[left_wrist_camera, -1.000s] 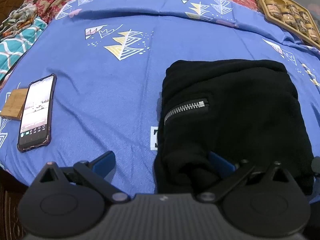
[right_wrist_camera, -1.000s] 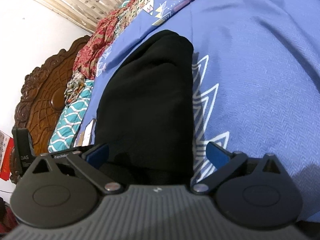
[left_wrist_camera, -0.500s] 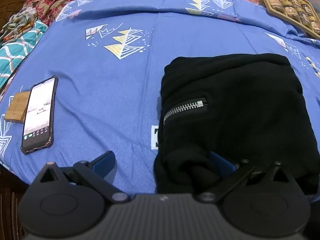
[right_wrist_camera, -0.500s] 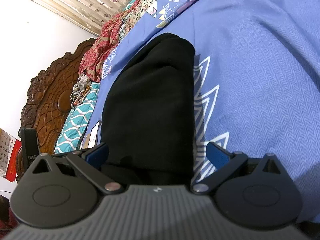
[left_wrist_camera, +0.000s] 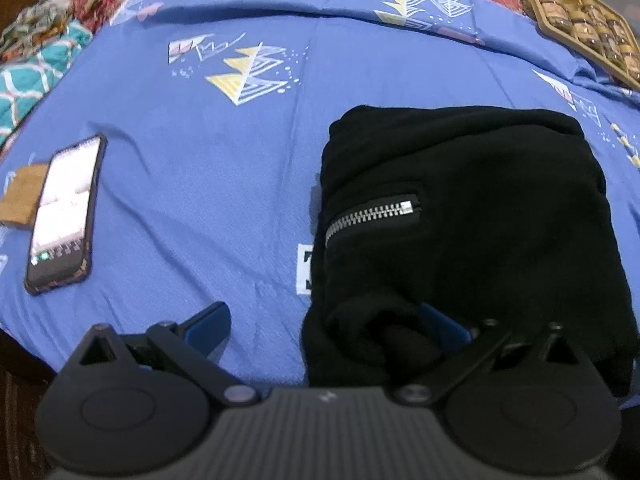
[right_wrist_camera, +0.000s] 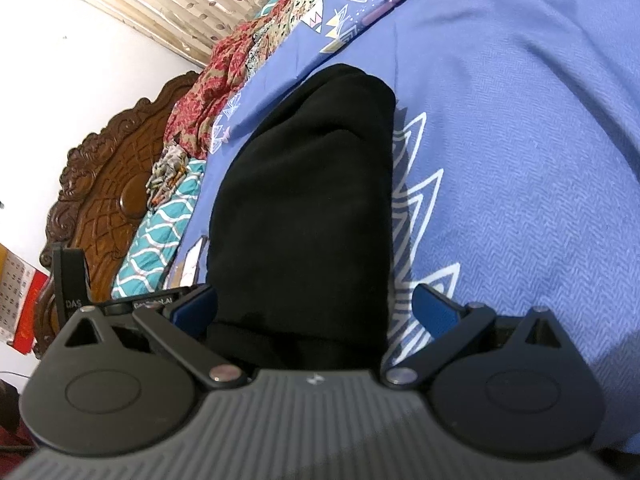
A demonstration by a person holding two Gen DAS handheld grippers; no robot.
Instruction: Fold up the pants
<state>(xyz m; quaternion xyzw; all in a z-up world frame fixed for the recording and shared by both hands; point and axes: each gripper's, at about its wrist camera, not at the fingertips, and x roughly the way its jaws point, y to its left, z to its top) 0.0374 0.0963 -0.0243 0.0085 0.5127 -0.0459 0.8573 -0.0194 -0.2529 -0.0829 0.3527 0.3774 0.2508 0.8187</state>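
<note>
Blue patterned bedsheet (left_wrist_camera: 224,168); carved dark wooden headboard (right_wrist_camera: 108,200) against white wall (right_wrist_camera: 60,92); beige leaf-print curtain (right_wrist_camera: 192,4) above; red calendar (right_wrist_camera: 24,304) at left.

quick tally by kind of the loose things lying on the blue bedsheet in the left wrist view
folded black pants: 1
phone: 1
wooden block under the phone's edge: 1
tray of jars at the far right corner: 1
total: 4

Open blue bedsheet (left_wrist_camera: 240,168) left of folded pants (left_wrist_camera: 480,208); phone (left_wrist_camera: 64,212) at far left edge.
</note>
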